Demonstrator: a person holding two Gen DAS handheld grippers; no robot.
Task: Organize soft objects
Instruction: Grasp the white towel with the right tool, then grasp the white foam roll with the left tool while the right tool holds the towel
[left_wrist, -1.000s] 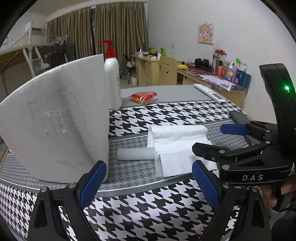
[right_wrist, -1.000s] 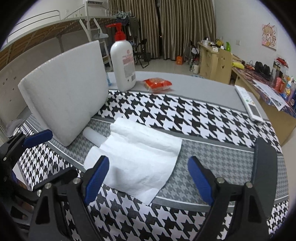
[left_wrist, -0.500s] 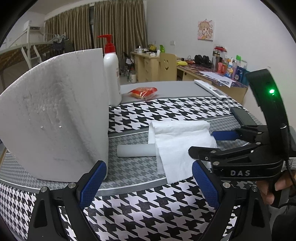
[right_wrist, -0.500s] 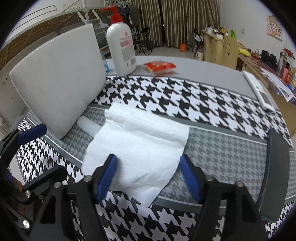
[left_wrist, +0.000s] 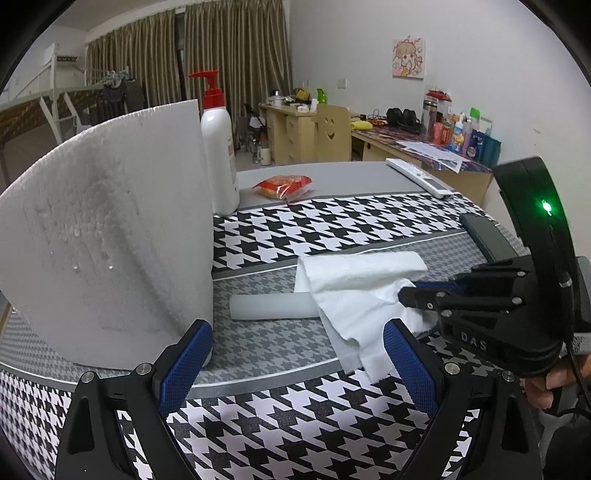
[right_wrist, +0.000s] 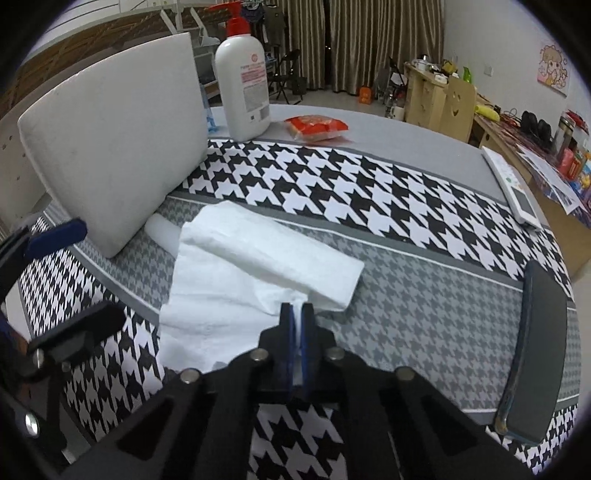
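A white tissue sheet (right_wrist: 236, 280) (left_wrist: 354, 291) lies partly folded on the grey houndstooth cloth, and a white foam cylinder (left_wrist: 271, 306) (right_wrist: 162, 230) pokes out from under its left side. My right gripper (right_wrist: 296, 308) (left_wrist: 404, 291) is shut on the near right edge of the tissue, which bunches between the blue pads. My left gripper (left_wrist: 295, 354) stands open near the table's front edge with nothing between its fingers. A large white foam block (left_wrist: 110, 236) (right_wrist: 114, 147) stands upright to the left, close to the left finger.
A white pump bottle (right_wrist: 243, 81) with a red top stands behind the foam block, with a red snack packet (right_wrist: 316, 127) beside it. A white remote (right_wrist: 511, 188) lies at the far right. A dark phone (right_wrist: 535, 350) rests at the right near edge. A hand (left_wrist: 550, 387) holds the right gripper.
The right gripper's jaws went from wide open to shut on the tissue's near edge, which now bunches up. The left gripper kept still and open.
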